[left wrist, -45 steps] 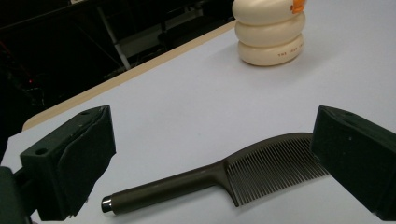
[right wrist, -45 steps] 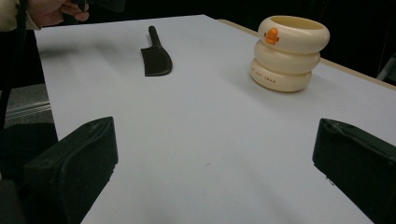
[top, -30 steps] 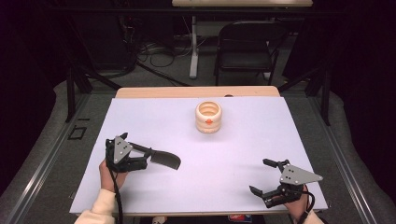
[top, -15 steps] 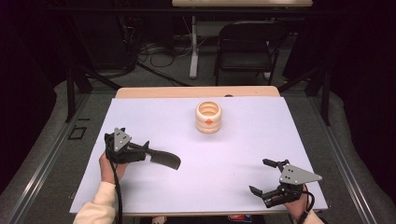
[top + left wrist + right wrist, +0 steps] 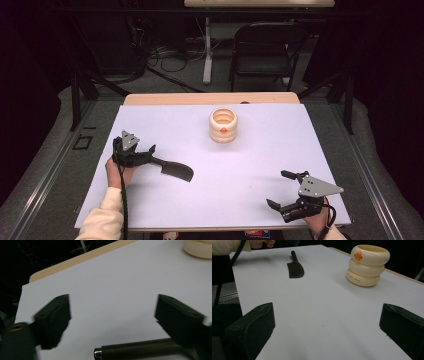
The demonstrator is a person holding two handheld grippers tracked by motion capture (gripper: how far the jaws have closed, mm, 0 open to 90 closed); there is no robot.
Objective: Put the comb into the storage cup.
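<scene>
A black cleaver-shaped knife point(image 5: 175, 170) lies flat on the white table sheet point(image 5: 240, 165), at the left. Its handle point(image 5: 140, 350) crosses low between the jaws of my left gripper point(image 5: 149, 154), close to one jaw; that gripper point(image 5: 112, 312) is open. My right gripper point(image 5: 277, 188) rests open near the front right corner with nothing between its jaws point(image 5: 324, 322). A cream holder made of stacked rings with an orange mark point(image 5: 223, 126) stands upright at the middle back. From the right gripper view, the knife point(image 5: 295, 267) and the holder point(image 5: 367, 265) lie well ahead.
The sheet covers a wooden tabletop whose bare edge point(image 5: 210, 98) shows at the back. A folding chair point(image 5: 262, 45), cables and dark stands are on the floor beyond the table. The holder's base point(image 5: 198, 248) is at the top right of the left gripper view.
The left hand and gripper have shifted slightly away from the front edge and turned. The knife lies where it was. The right gripper has not moved.
</scene>
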